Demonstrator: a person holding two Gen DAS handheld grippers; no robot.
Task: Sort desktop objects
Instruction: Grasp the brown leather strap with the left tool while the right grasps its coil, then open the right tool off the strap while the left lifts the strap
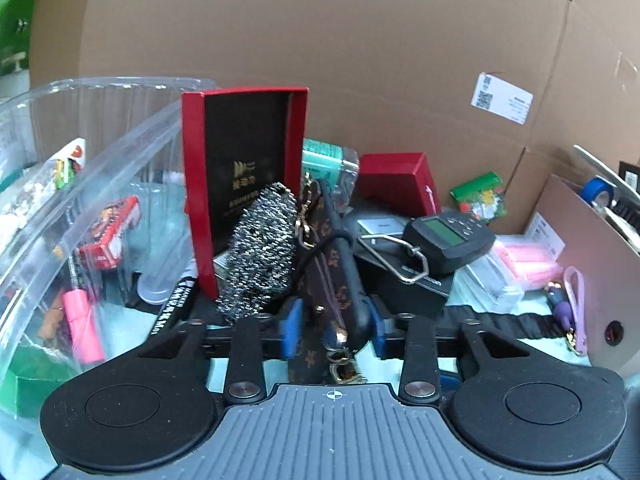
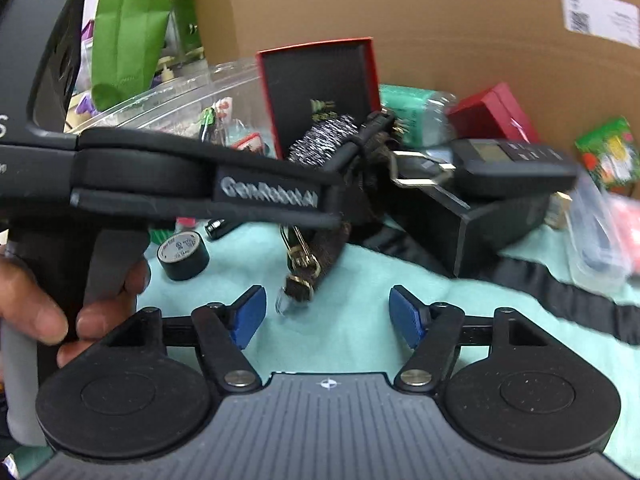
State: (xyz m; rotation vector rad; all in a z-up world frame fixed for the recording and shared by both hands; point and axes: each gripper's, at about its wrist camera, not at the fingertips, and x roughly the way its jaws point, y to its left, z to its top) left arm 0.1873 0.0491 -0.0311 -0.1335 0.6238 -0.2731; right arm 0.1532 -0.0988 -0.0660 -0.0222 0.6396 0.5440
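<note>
The left gripper (image 1: 334, 320) is pinching the brown monogrammed strap pouch (image 1: 326, 280) at centre frame; next, lifting it clear. The right gripper (image 2: 328, 316) is hanging spread, empty.

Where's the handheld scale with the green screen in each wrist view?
Left wrist: scale, right of centre, on the black box, hook toward the pouch.
Right wrist: scale, upper right, blurred, same box beneath.
Shared landmark: open red box standing upright, left of it.
</note>
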